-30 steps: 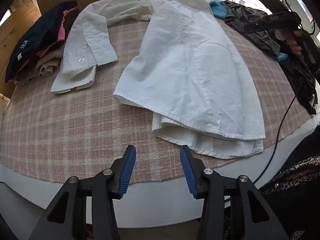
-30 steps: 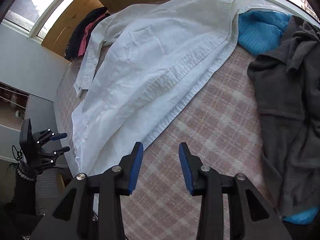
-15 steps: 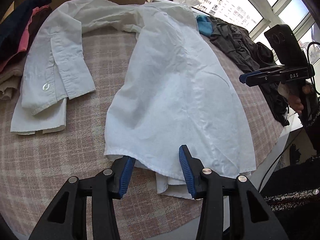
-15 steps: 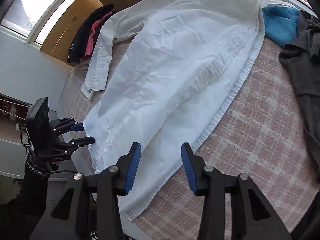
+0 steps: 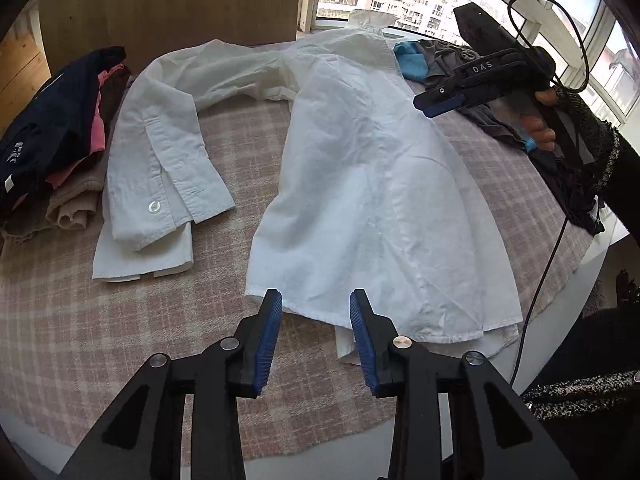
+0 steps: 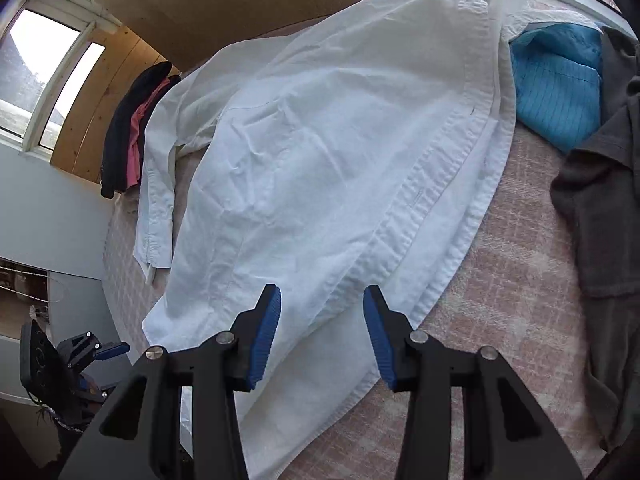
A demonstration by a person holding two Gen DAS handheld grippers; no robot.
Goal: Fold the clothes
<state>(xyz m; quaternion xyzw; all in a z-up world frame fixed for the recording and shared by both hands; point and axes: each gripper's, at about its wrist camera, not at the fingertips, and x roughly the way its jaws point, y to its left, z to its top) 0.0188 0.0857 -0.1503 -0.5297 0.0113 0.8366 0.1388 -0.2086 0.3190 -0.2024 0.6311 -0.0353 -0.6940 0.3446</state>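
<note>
A white long-sleeved shirt (image 5: 360, 184) lies spread on the pink plaid table cover (image 5: 100, 320), collar at the far end, one sleeve (image 5: 160, 168) bent down at the left. My left gripper (image 5: 316, 308) is open, just above the shirt's near hem. My right gripper (image 6: 322, 304) is open over the shirt's (image 6: 320, 160) button placket side near the hem. In the left wrist view the right gripper (image 5: 444, 104) hovers over the shirt's far right edge. In the right wrist view the left gripper (image 6: 108, 350) shows at the lower left.
A stack of folded clothes (image 5: 52, 144), dark blue, pink and beige, sits at the left. A pile of grey and dark garments (image 6: 600, 184) with a blue one (image 6: 556, 84) lies at the right. A black cable (image 5: 544, 272) hangs off the table's right edge. Windows stand behind.
Both grippers moved forward over the shirt. The left one went from the table's front edge to the hem; the right one moved from the bare cover onto the shirt's placket side. Both stayed open.
</note>
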